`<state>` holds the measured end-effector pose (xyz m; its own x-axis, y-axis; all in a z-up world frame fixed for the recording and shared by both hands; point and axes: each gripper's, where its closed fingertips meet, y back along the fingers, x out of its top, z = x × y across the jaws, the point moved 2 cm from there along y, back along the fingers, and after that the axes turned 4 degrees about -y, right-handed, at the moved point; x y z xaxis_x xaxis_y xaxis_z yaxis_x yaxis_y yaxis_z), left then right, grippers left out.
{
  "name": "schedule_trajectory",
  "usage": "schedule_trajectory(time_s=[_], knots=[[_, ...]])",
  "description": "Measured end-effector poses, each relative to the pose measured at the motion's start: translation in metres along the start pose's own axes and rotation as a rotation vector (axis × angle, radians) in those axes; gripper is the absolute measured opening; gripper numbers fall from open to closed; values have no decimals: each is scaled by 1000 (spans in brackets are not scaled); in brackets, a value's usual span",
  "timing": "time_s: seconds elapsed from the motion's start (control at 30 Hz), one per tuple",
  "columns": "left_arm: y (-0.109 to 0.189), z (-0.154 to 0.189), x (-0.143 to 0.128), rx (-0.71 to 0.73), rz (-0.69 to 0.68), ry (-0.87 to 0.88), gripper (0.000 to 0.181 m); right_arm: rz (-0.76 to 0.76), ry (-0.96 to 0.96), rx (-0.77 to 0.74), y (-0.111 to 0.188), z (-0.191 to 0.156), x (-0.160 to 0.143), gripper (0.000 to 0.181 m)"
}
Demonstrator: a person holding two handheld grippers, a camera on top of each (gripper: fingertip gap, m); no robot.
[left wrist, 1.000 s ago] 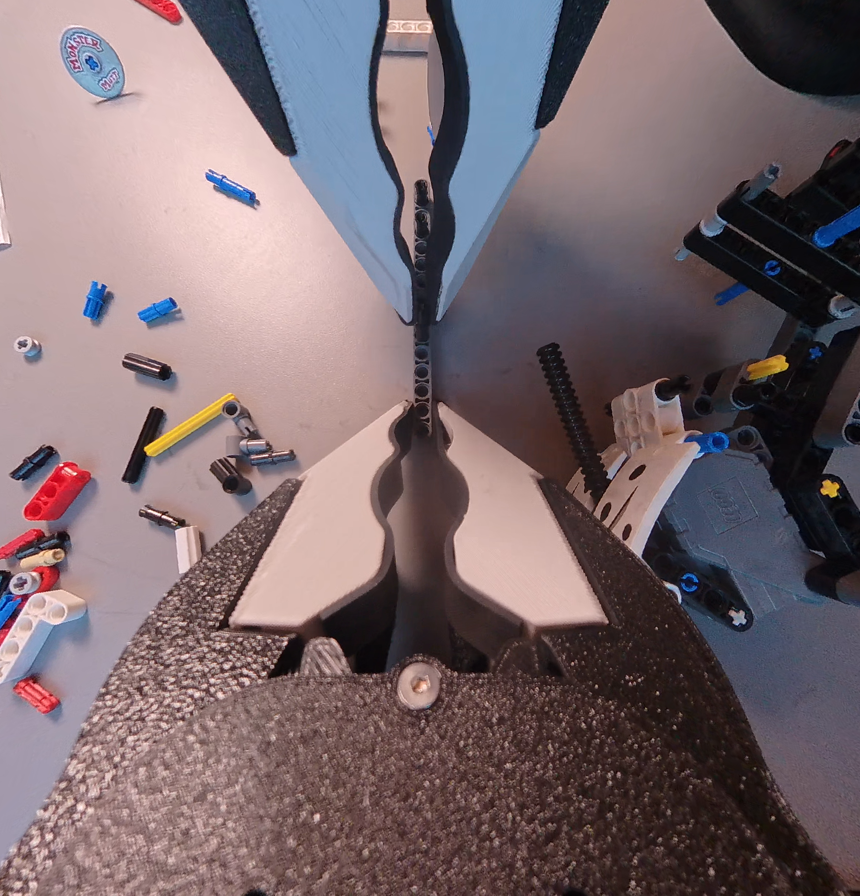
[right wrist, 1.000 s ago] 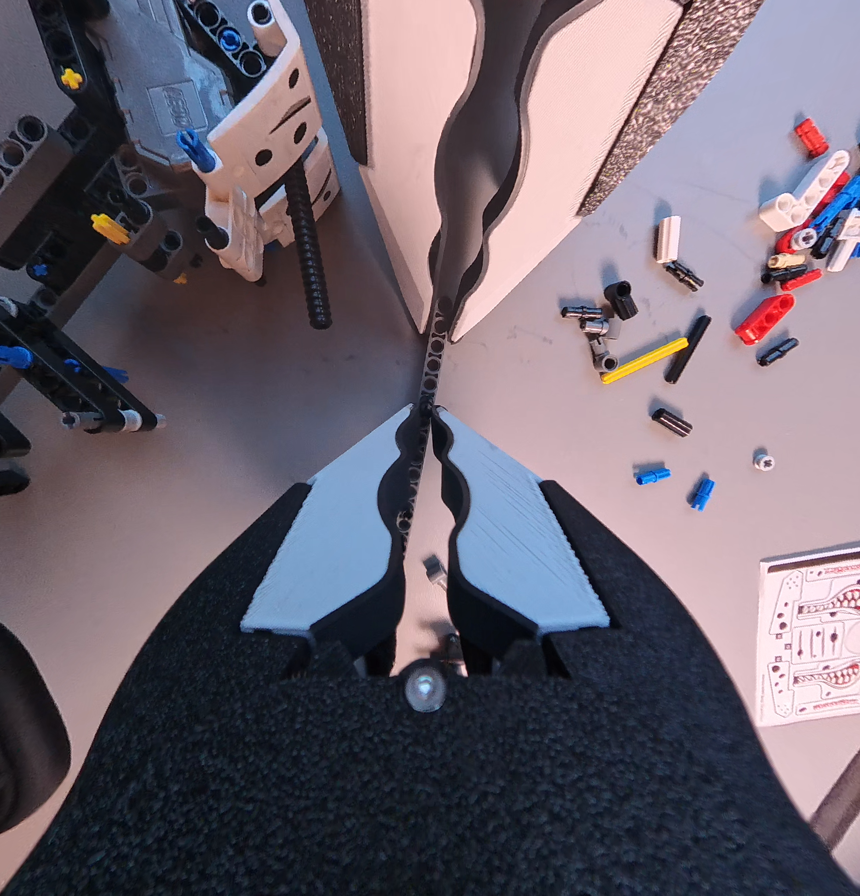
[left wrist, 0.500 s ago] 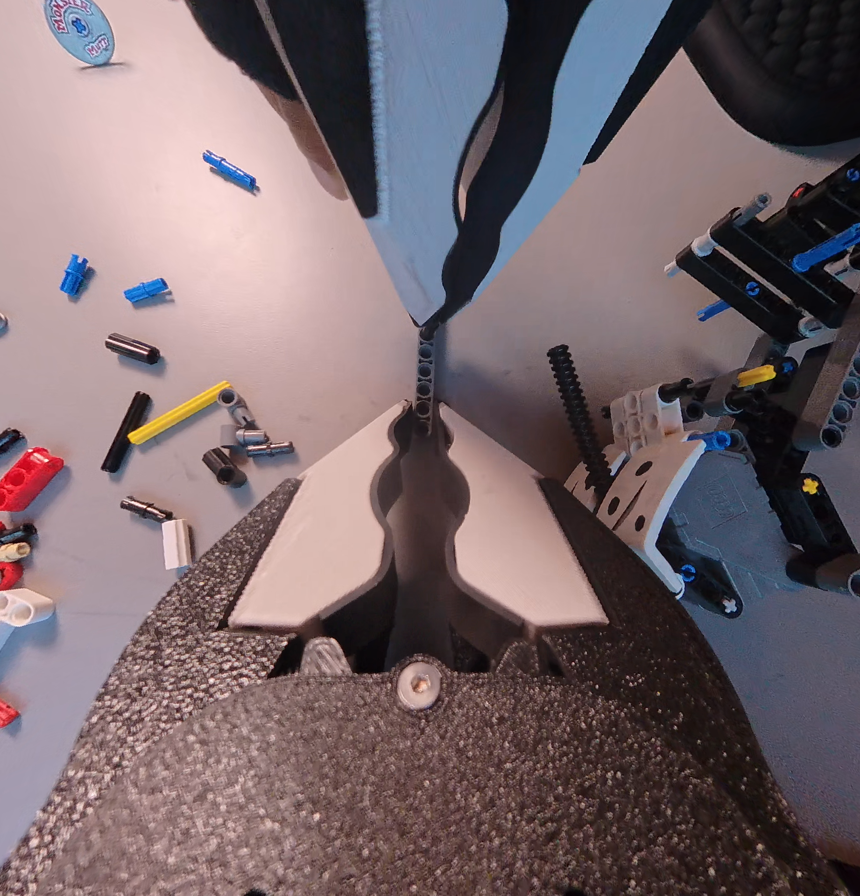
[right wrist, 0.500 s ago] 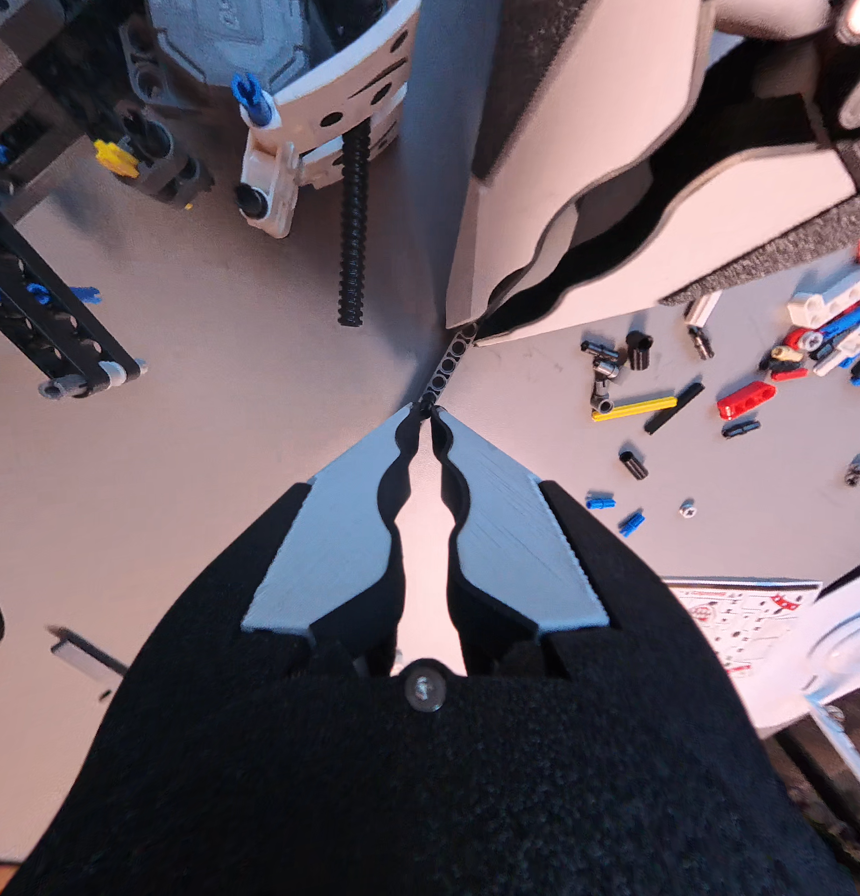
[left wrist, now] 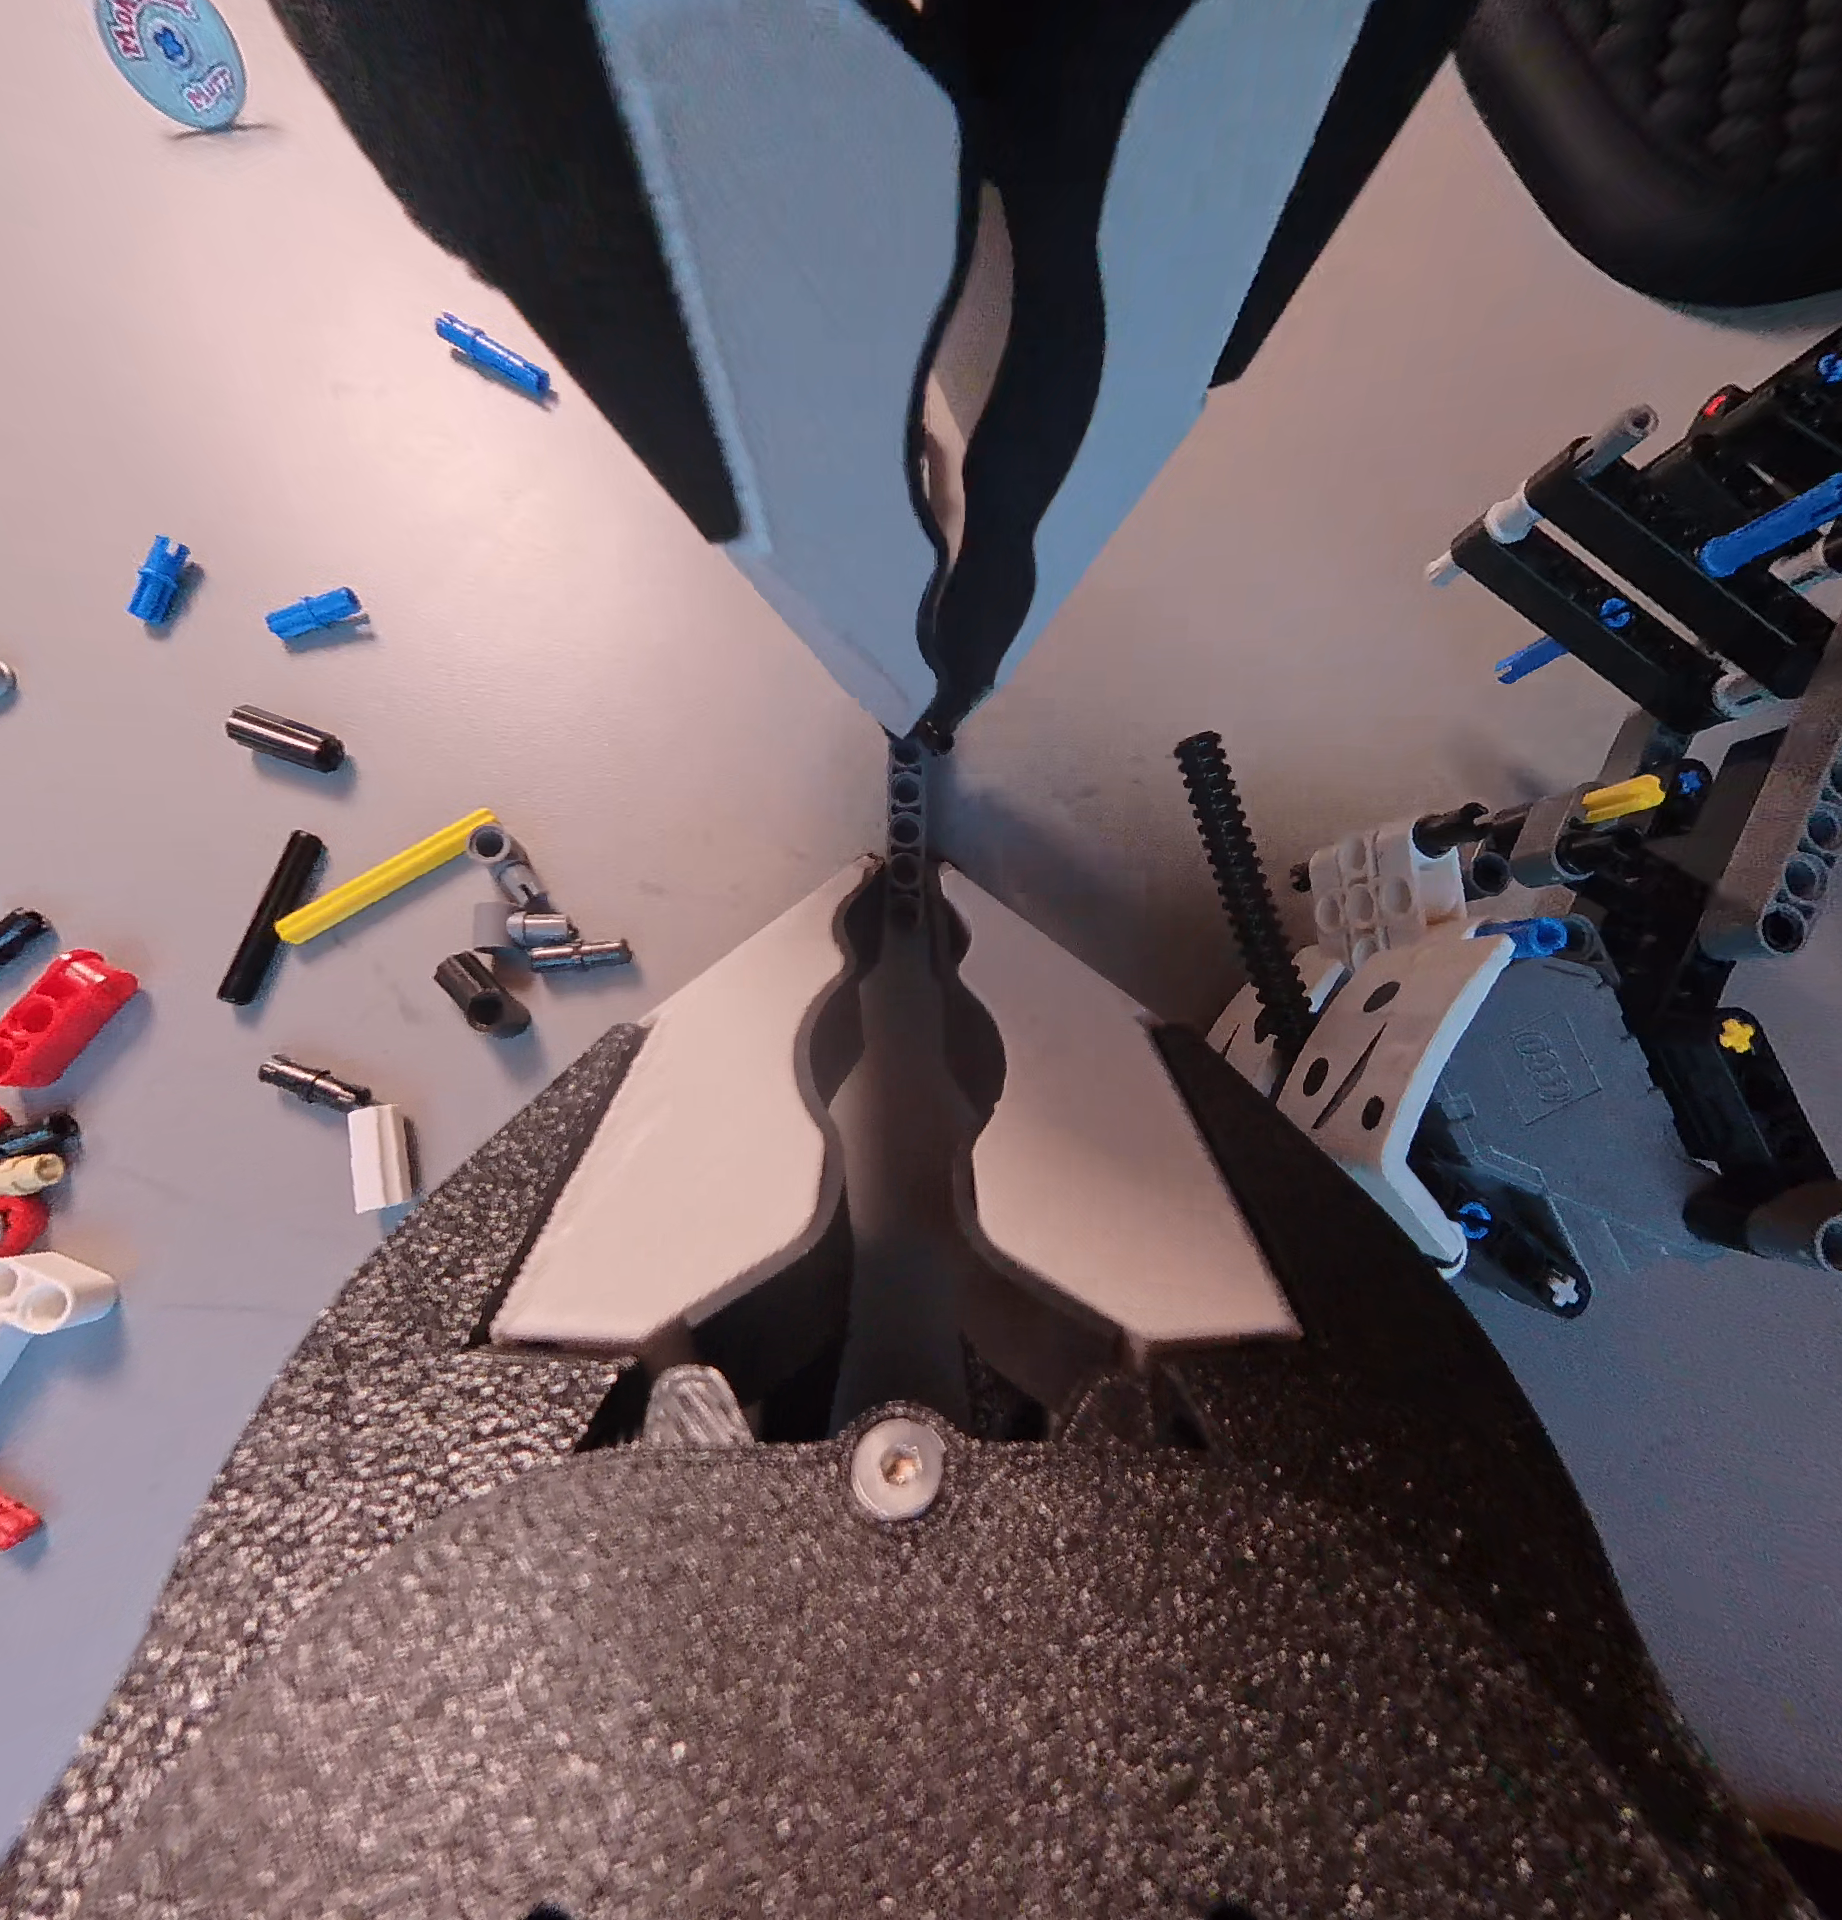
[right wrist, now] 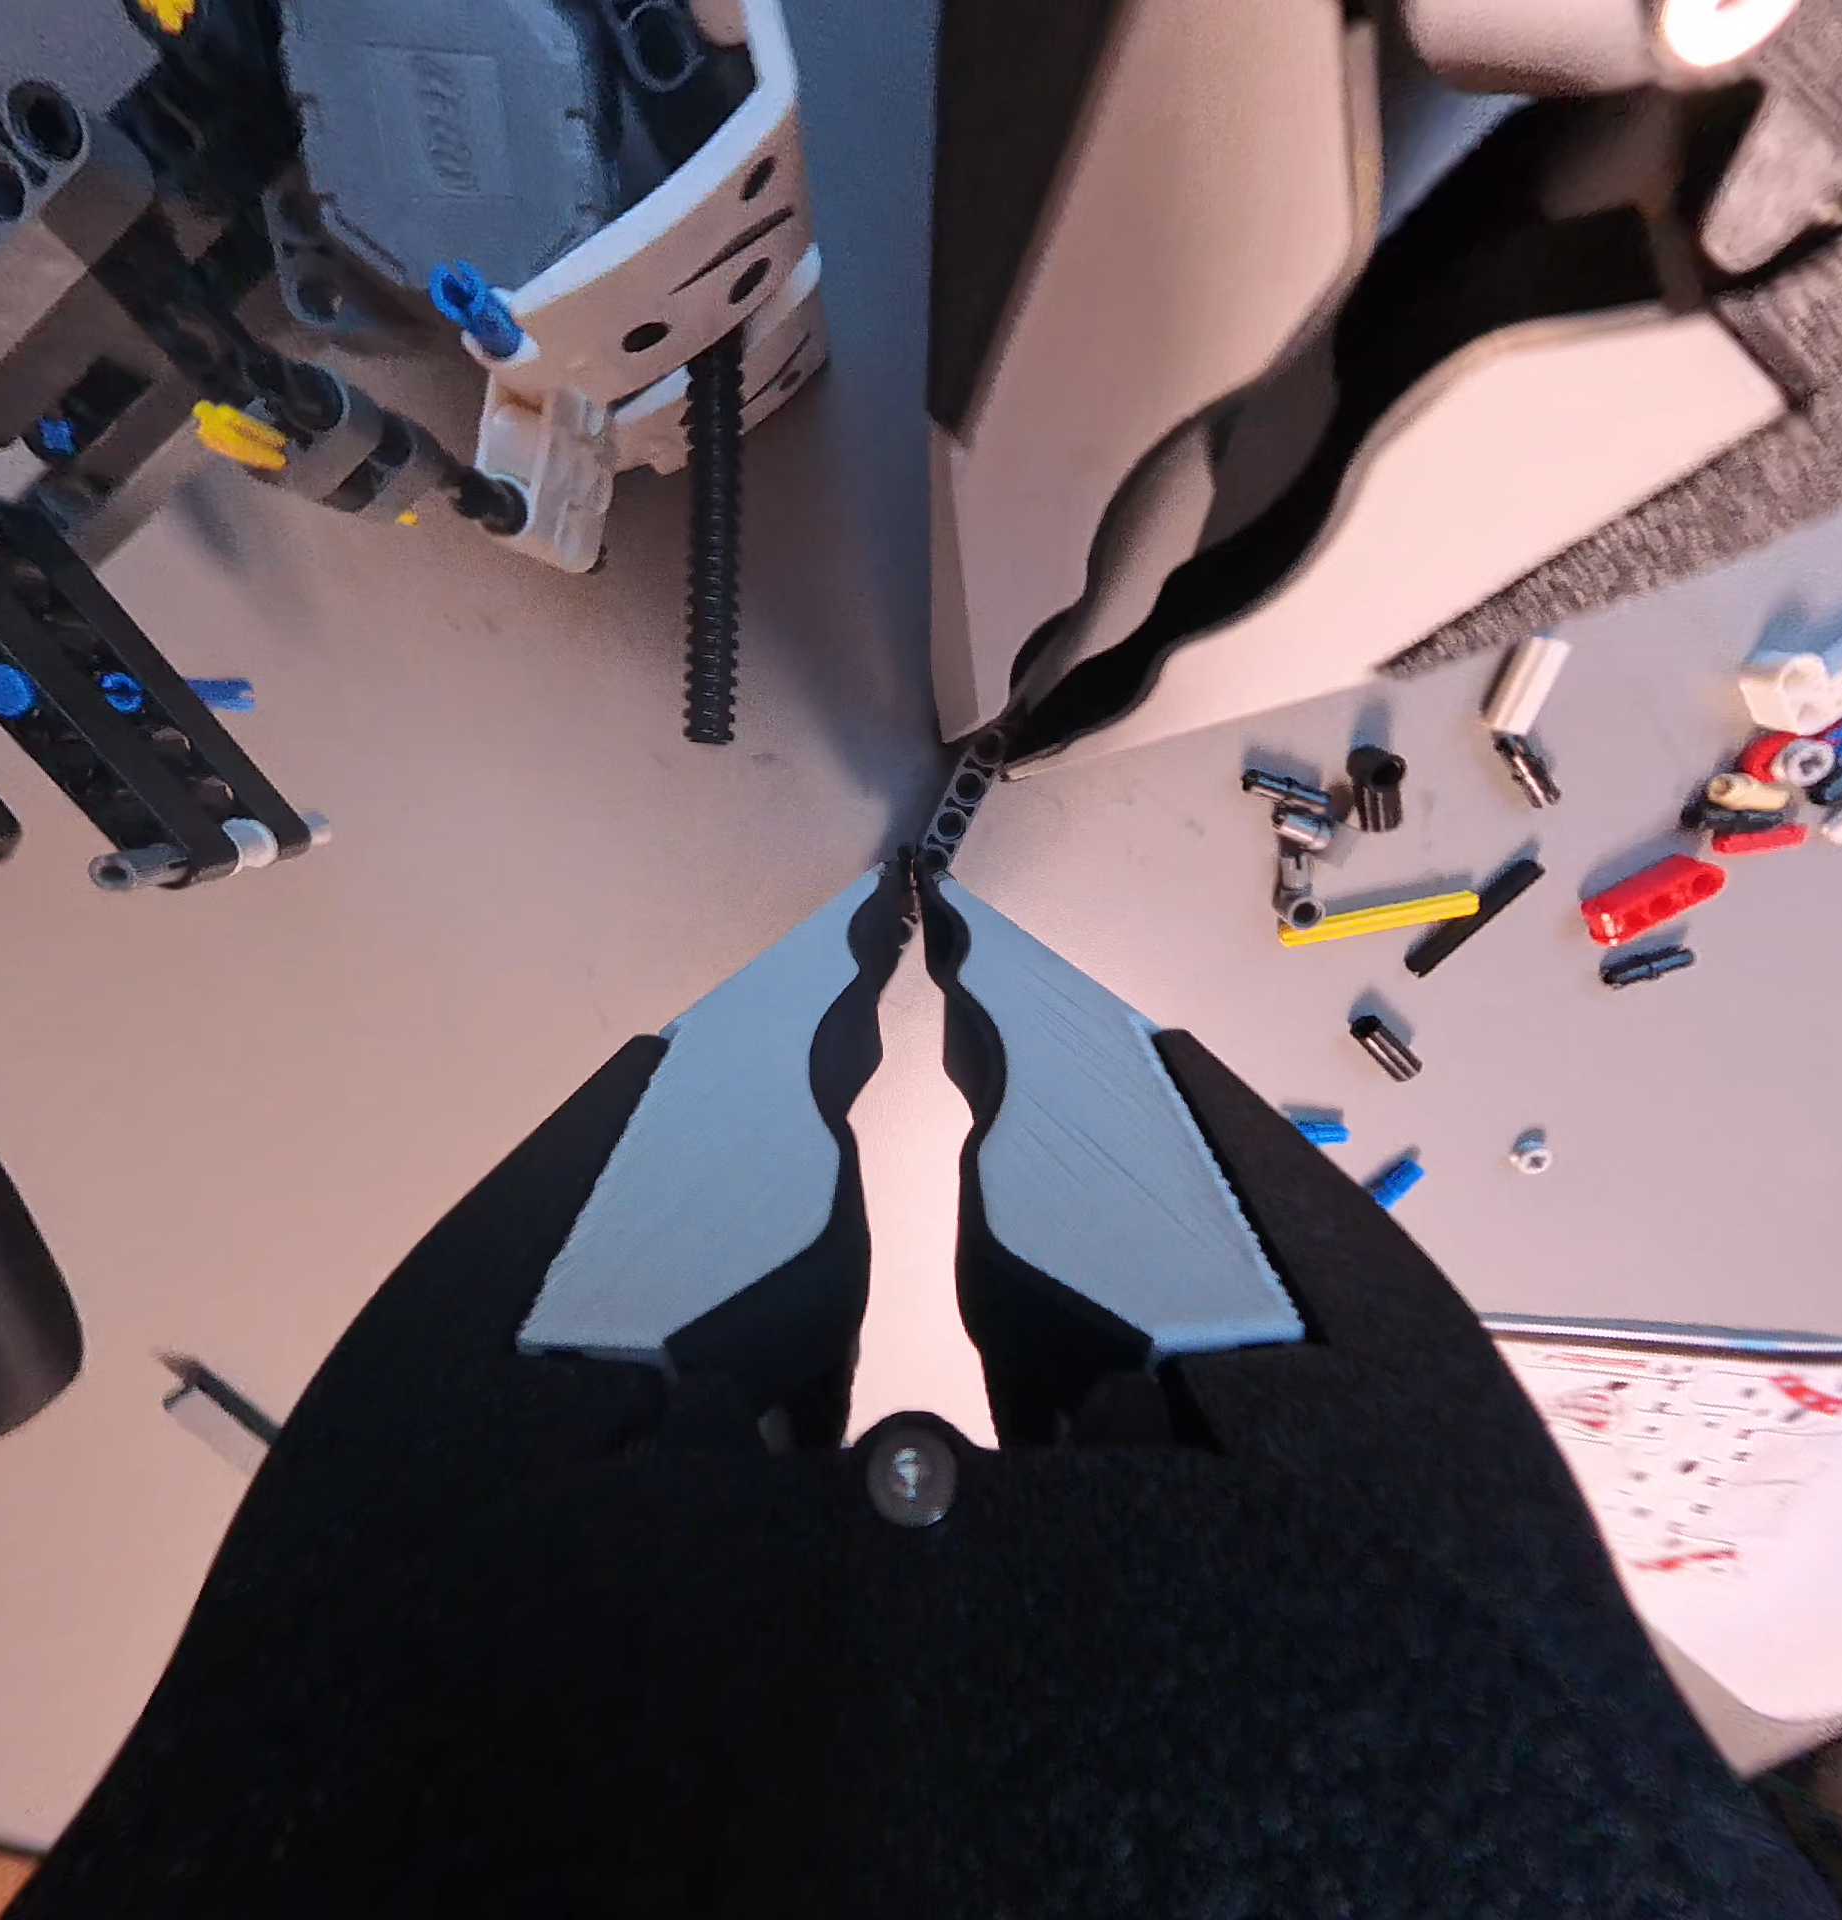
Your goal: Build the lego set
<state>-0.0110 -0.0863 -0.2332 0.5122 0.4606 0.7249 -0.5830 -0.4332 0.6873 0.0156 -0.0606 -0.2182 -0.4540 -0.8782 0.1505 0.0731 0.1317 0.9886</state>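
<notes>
Stretching straight between the two claws is a thin black beam with holes (left wrist: 906,821). Its long side runs from the tip of the left gripper (left wrist: 909,881) to the tip of the right gripper (right wrist: 915,875), up off the grey table (left wrist: 605,499). Both claws are pinched tight on it, one at each end. In the right wrist view the beam (right wrist: 961,800) leans a little to the right. The half-built lego model (left wrist: 1582,935) sits near, on the left gripper's right side, with a black ribbed hose (left wrist: 1237,883) sticking out. Loose pieces lie on the other side, such as a yellow axle (left wrist: 382,878) and a red beam (left wrist: 49,1018).
</notes>
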Motion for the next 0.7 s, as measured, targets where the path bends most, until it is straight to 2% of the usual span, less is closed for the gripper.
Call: schedule_trajectory(time_s=[0.17, 0.27, 0.4, 0.47, 0.53, 0.7], knots=[[1, 0, 0, -25, 4, 19, 8, 240, -197, 1, 5, 0, -1, 2], [8, 0, 4, -35, 49, 25, 23, 499, -321, -68, 24, 4, 12, 3], [37, 3, 43, -88, 335, 57, 25, 997, -537, -164, 75, 11, 34, 3], [54, 5, 63, -104, 487, 76, 21, 1166, -612, -200, 93, 11, 37, 4], [68, 8, 76, -100, 581, 60, 14, 1244, -652, -217, 99, 7, 37, 3], [74, 11, 80, -56, 593, 14, 6, 1283, -665, -239, 103, 2, 33, 4]])
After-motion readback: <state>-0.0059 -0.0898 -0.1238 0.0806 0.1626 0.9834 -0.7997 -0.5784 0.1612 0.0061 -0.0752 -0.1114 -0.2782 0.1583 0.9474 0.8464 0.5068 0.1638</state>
